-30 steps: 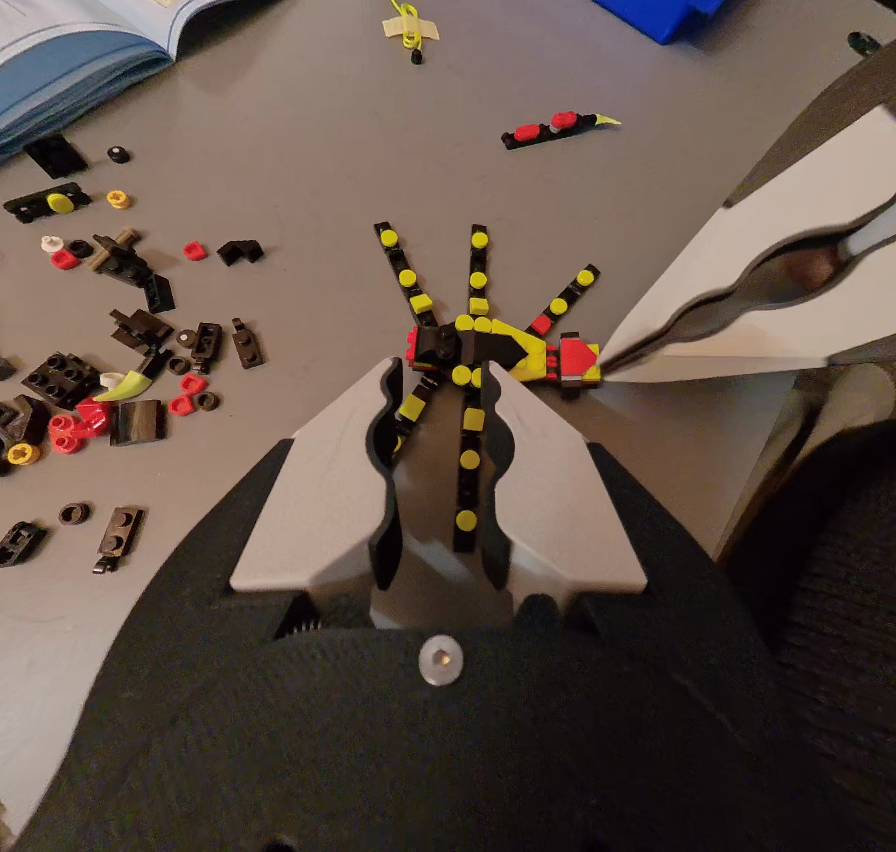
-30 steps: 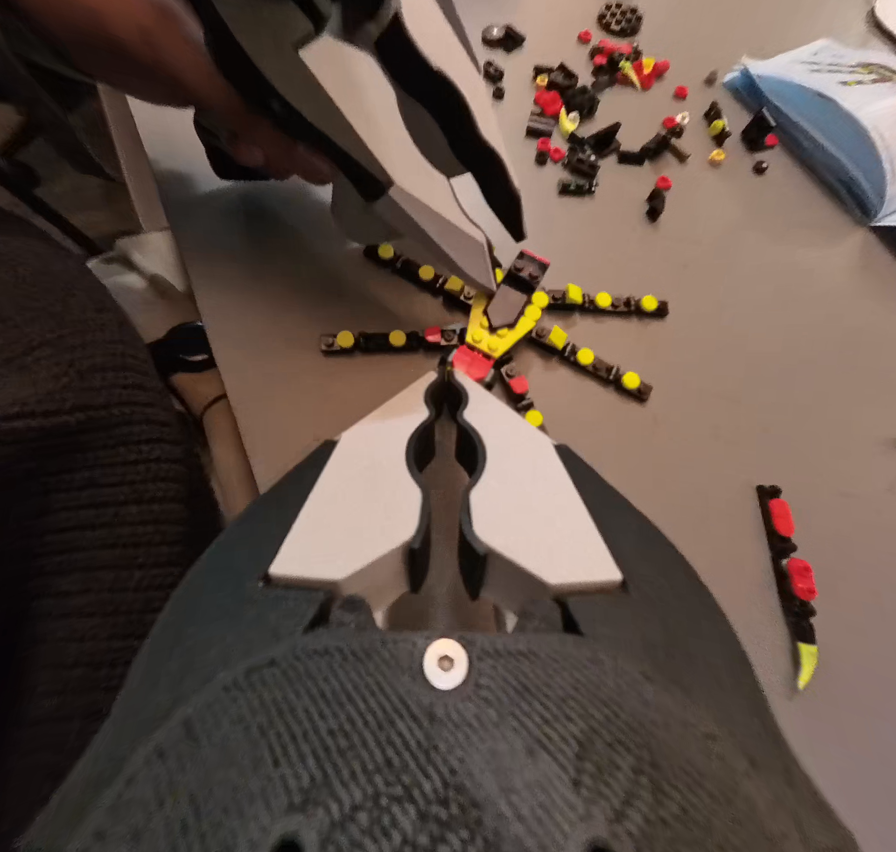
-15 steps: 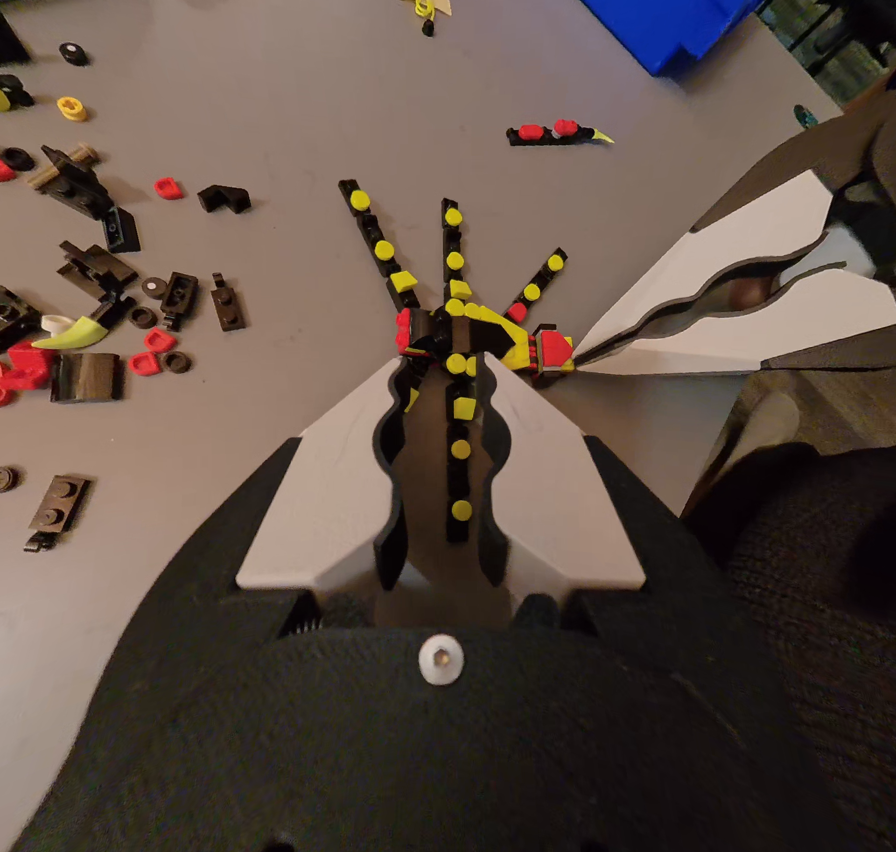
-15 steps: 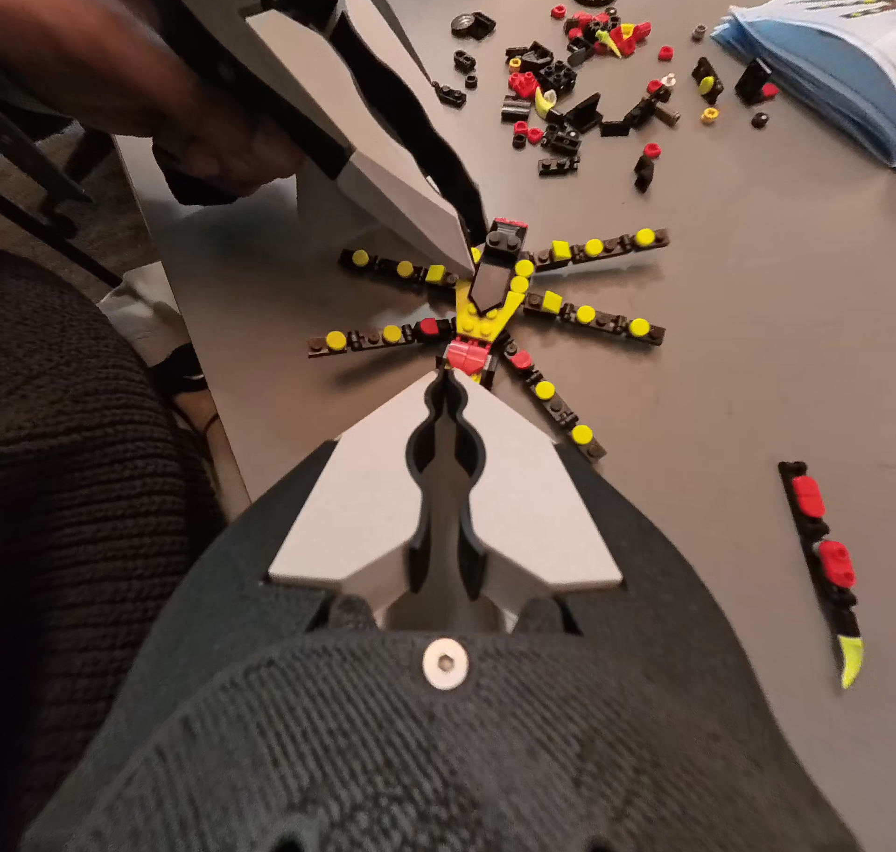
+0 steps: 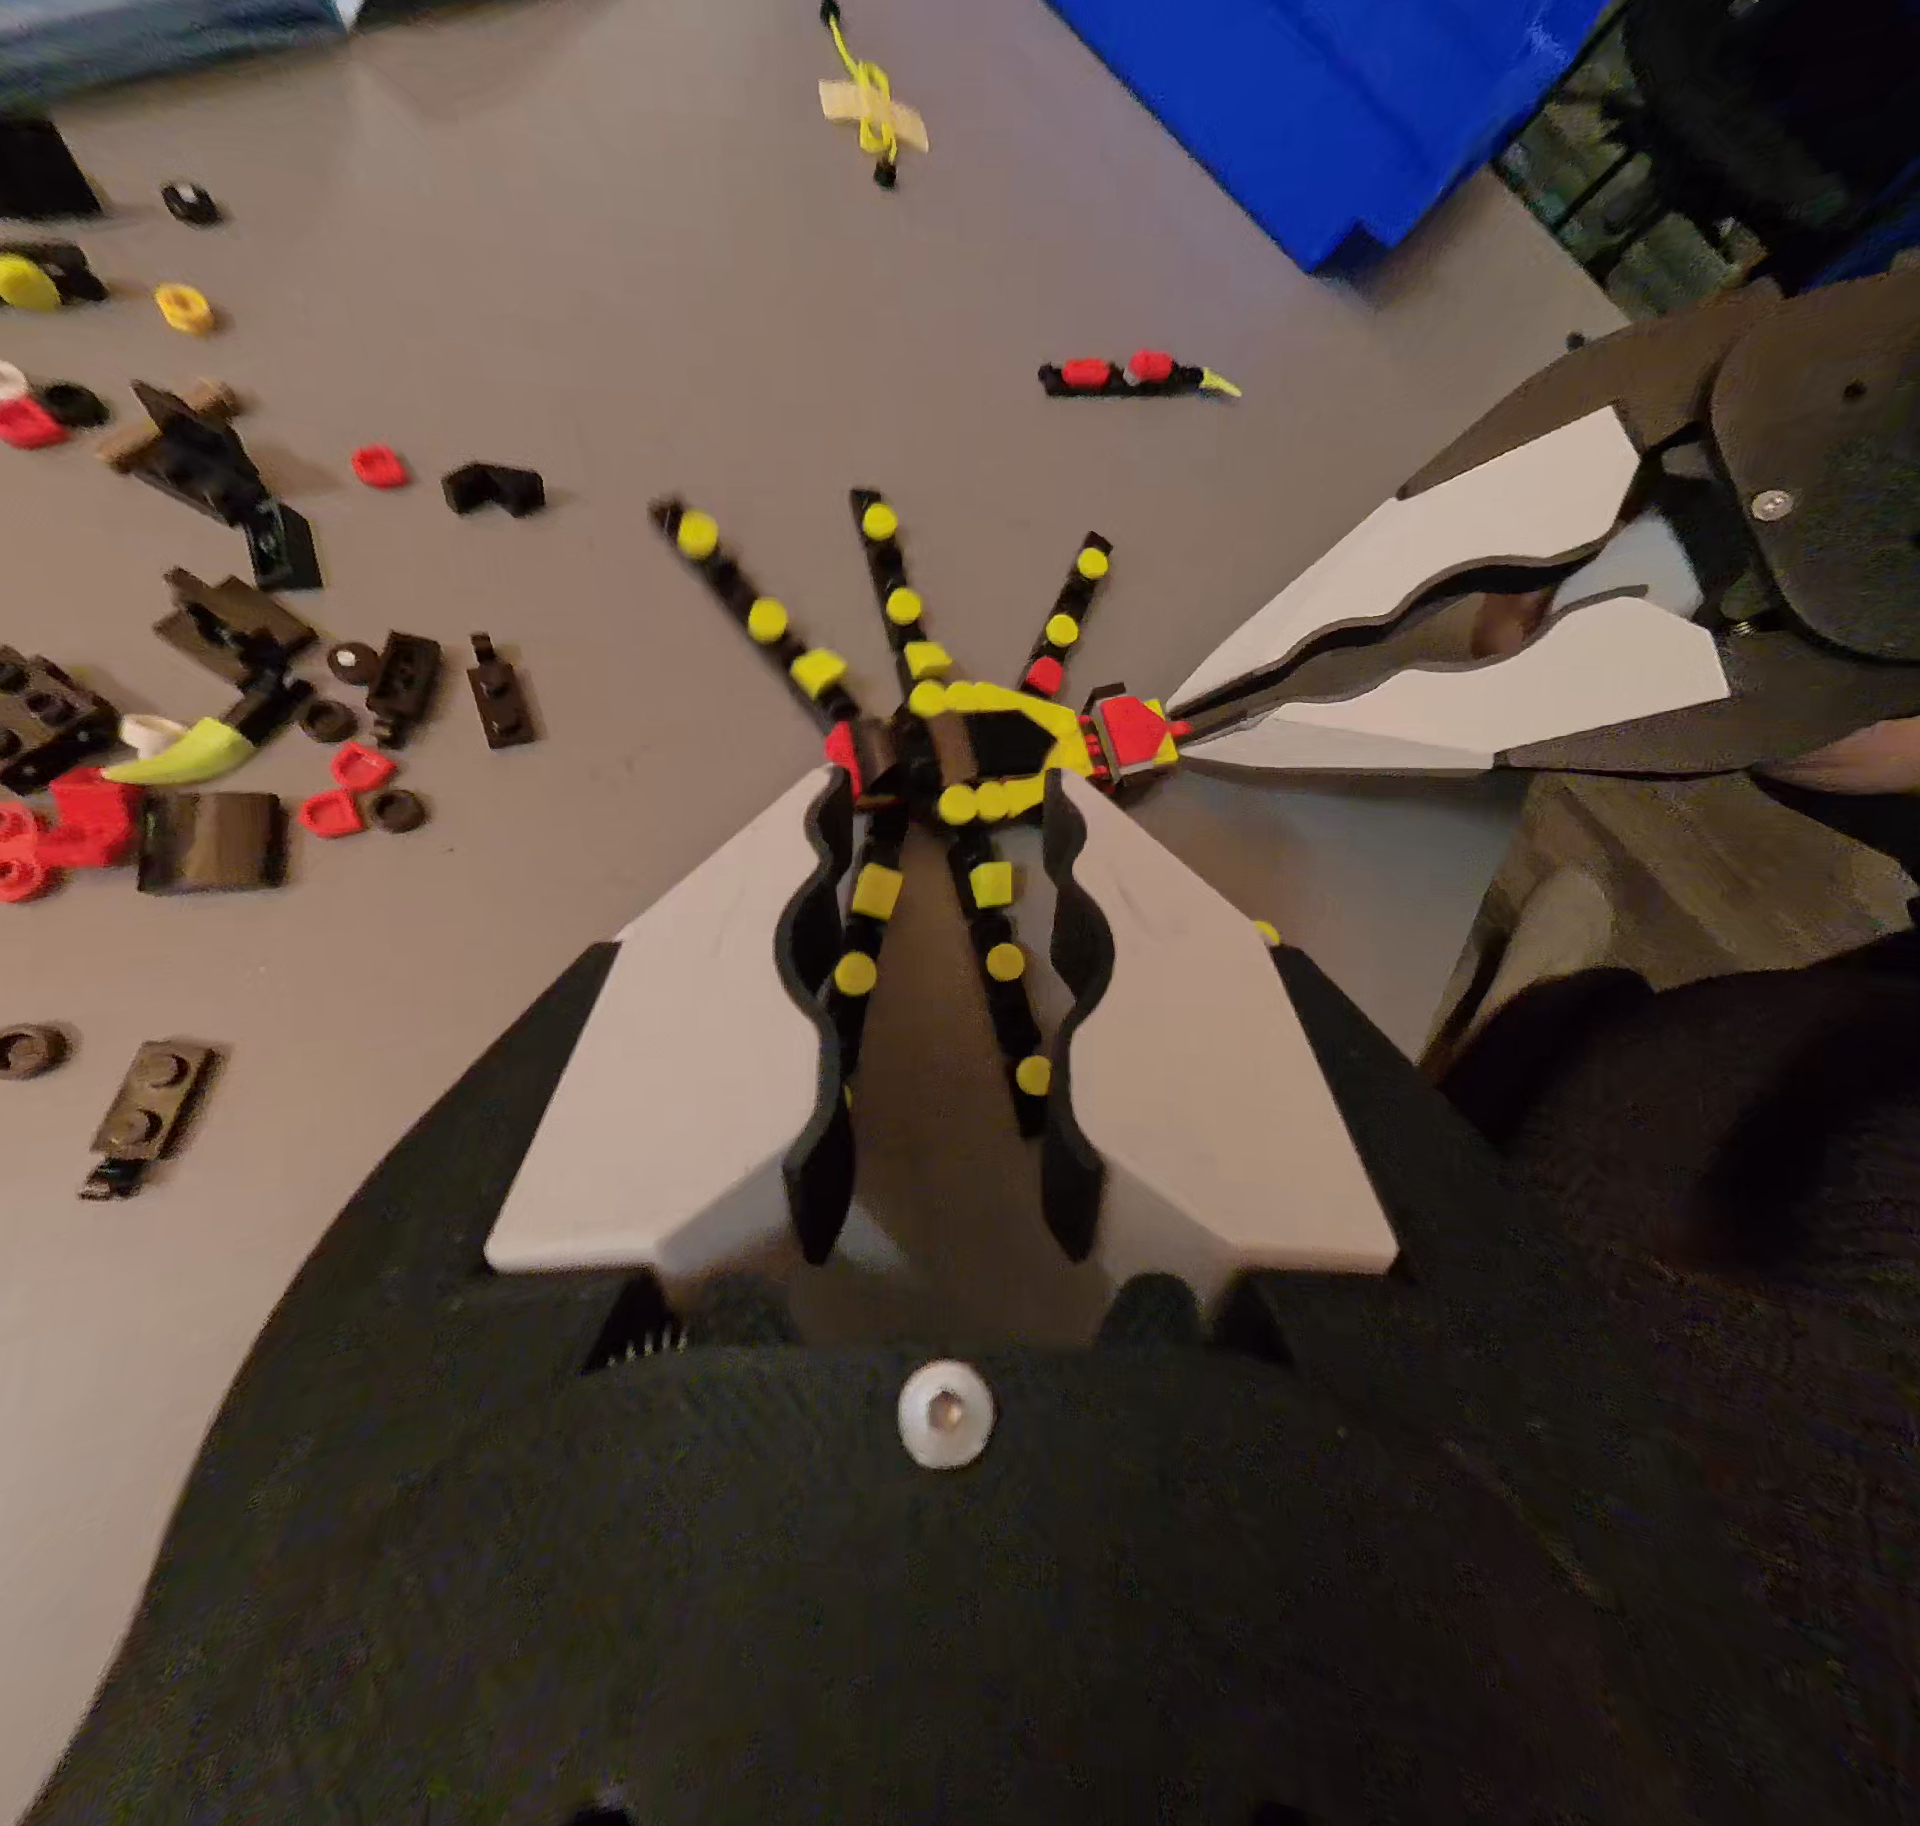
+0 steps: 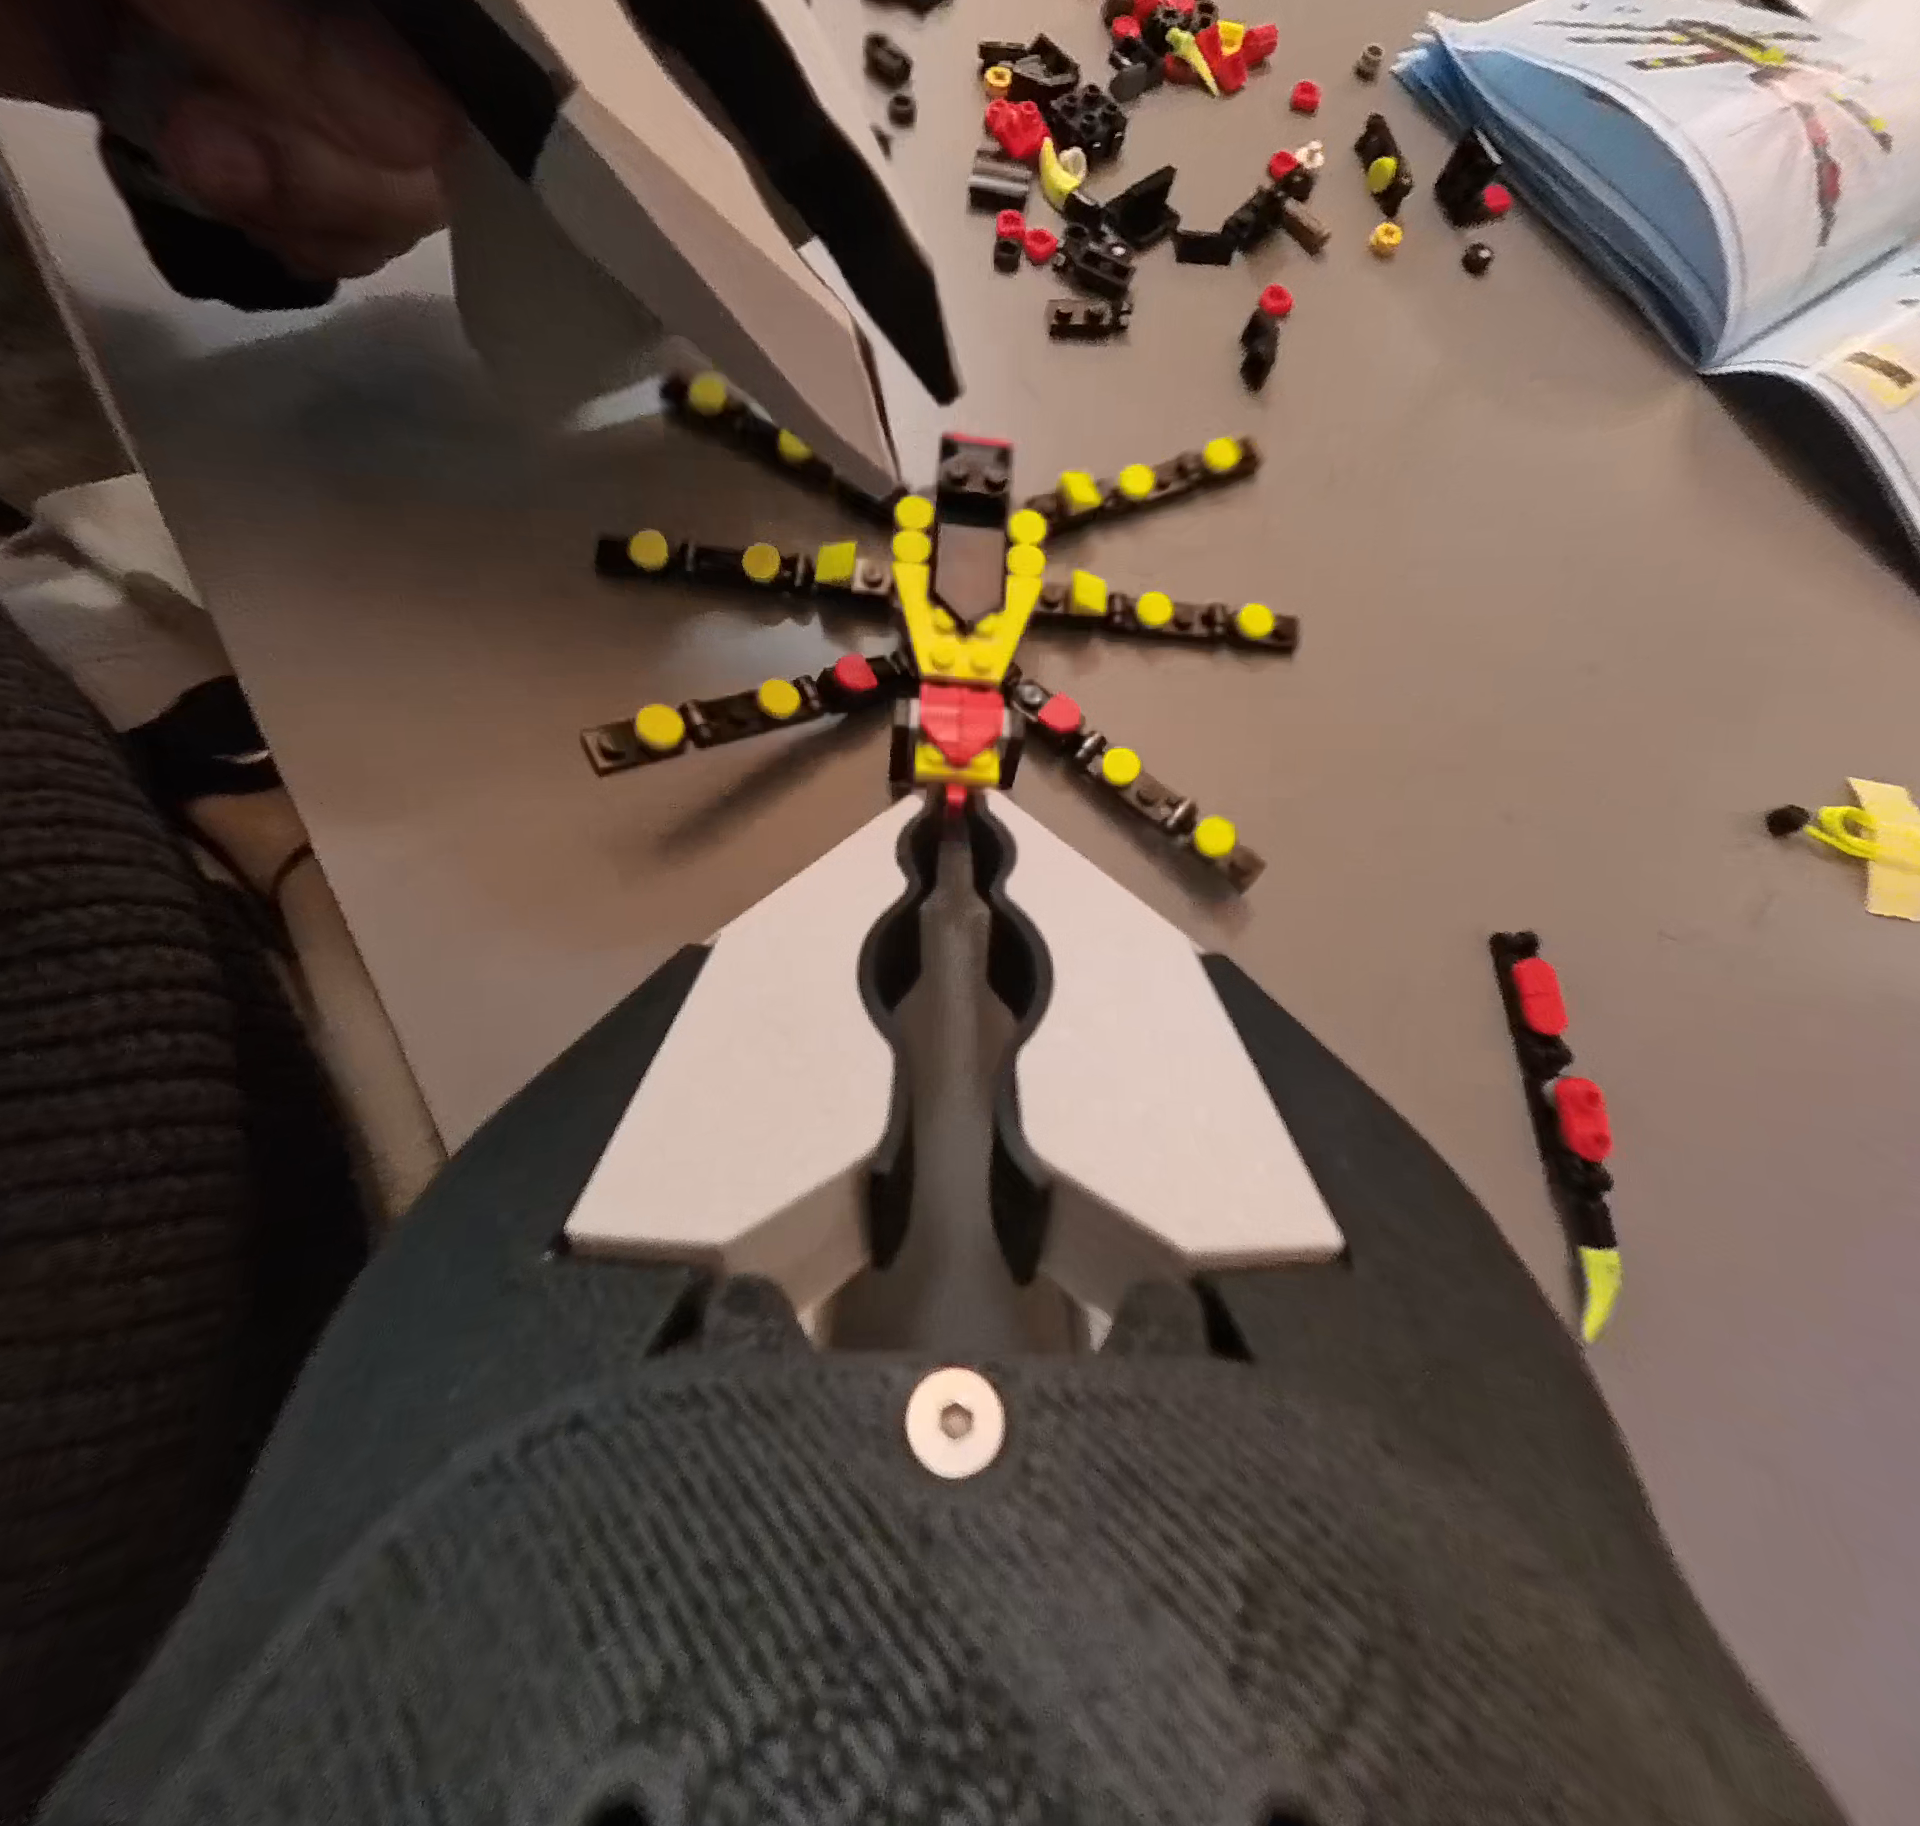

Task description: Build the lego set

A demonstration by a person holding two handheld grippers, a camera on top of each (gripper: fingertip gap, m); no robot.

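Note:
A black, yellow and red Lego spider (image 5: 997,737) lies on the grey table, several legs spread out; it also shows in the right wrist view (image 6: 961,623). My left gripper (image 5: 945,789) is open, its jaws straddling the spider's near legs at the head end; from the right wrist view it (image 6: 914,436) comes in from the upper left. My right gripper (image 6: 951,810) is shut on the small red stub at the spider's tail end, and it (image 5: 1174,727) reaches in from the right in the left wrist view.
A separate black leg with red pieces and a lime claw (image 5: 1132,379) (image 6: 1558,1122) lies apart. A pile of loose pieces (image 5: 208,716) (image 6: 1122,145), an open instruction booklet (image 6: 1662,166), a blue bin (image 5: 1299,41) and a taped yellow string (image 5: 873,114). The table edge runs close by (image 6: 343,945).
The spider has turned so its body now lines up straight ahead of my right gripper, which kept hold of the tail. My left jaws stand slightly wider over the head end.

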